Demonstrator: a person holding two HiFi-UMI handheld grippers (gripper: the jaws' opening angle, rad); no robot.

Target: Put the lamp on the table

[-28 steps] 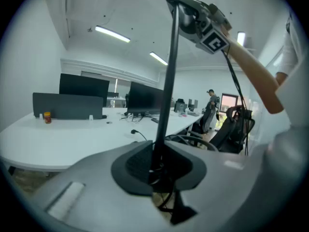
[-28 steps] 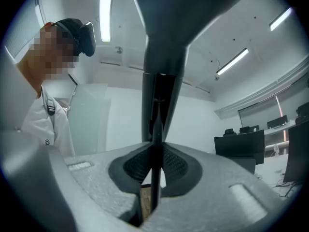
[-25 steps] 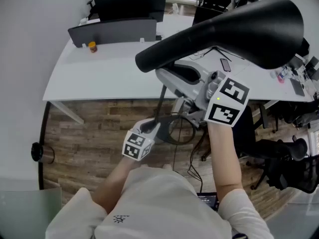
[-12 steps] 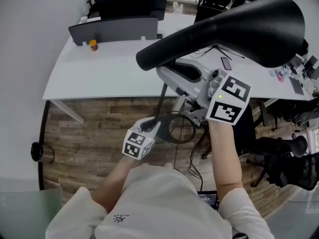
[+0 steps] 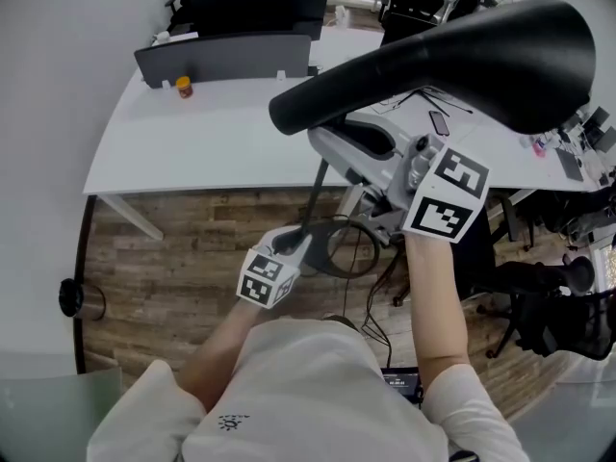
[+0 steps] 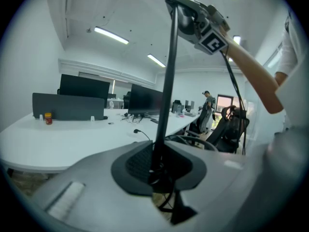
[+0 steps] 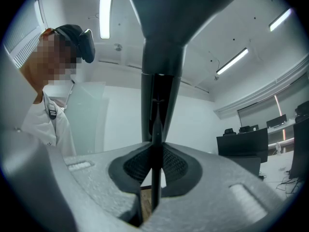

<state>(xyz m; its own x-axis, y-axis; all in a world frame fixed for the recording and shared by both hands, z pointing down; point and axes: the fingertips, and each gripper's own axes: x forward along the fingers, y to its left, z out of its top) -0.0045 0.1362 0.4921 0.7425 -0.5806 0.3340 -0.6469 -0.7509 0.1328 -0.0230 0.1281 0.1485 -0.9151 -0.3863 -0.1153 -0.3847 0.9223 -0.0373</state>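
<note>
The lamp is in the air over the wooden floor, just short of the white bench and not yet set on it. The left tongs are closed narrowly on its thin pole low down. The right tongs pinch the same pole higher, just under the black shade, likely to hold the top-heavy lamp upright and stop it swinging.

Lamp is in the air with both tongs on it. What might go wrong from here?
The left tongs and right tongs pinch only the thin pole; the big head may swing or twist it loose. The cord dangles below and may snag. A phone lies on the table near the likely landing spot.
</note>
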